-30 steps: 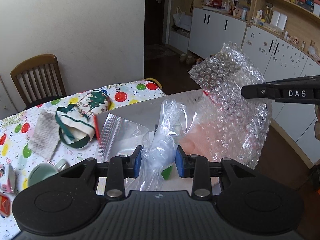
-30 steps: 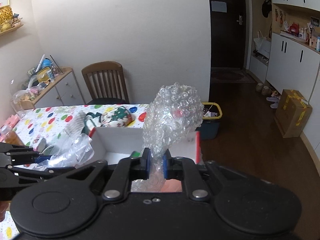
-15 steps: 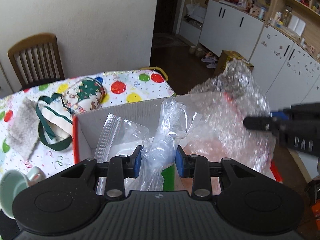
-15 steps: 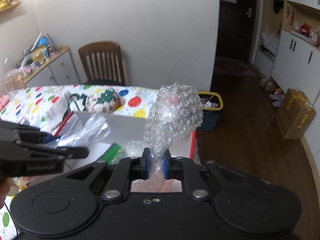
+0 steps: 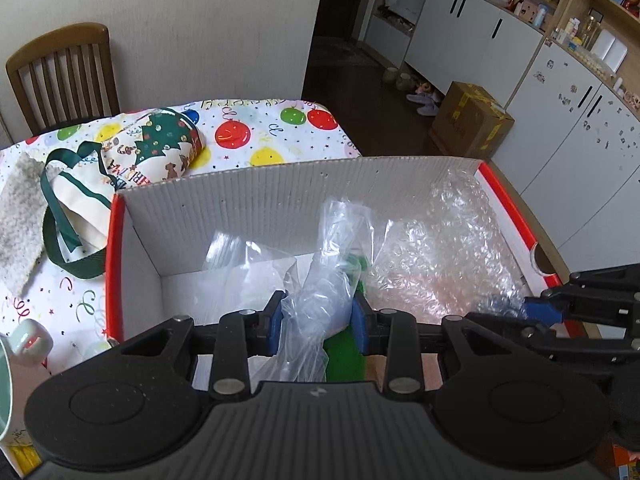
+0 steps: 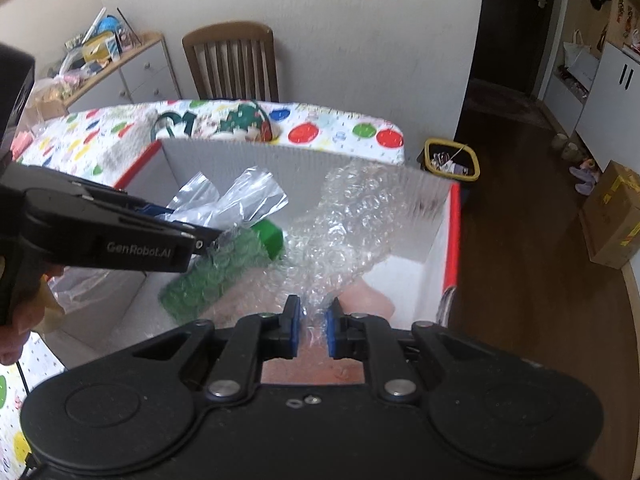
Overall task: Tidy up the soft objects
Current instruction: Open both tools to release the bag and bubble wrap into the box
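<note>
A white corrugated box with red edges point(image 5: 280, 196) point(image 6: 450, 240) stands open on the table. My left gripper point(image 5: 318, 322) is shut on a crumpled clear plastic bag point(image 5: 332, 264) point(image 6: 236, 196) and holds it inside the box. My right gripper point(image 6: 311, 330) point(image 5: 540, 310) is shut on a sheet of bubble wrap point(image 6: 344, 224) point(image 5: 444, 248) that fills the box's right half. A green object point(image 6: 224, 264) point(image 5: 344, 356) and something pink point(image 6: 370, 300) lie at the box's bottom under the wrap.
On the balloon-print tablecloth point(image 5: 256, 128) left of the box lie a Christmas-print tote bag point(image 5: 156, 148), a fuzzy grey cloth point(image 5: 18, 216) and a pale green cup point(image 5: 28, 340). A wooden chair point(image 5: 60, 76) stands behind the table. A yellow-rimmed bin point(image 6: 452, 160) and a cardboard carton point(image 6: 616, 212) sit on the floor.
Both grippers have sunk toward the box with their loads. The bubble wrap, held high a second ago, now lies down inside the box, and the plastic bag is lower in it too.
</note>
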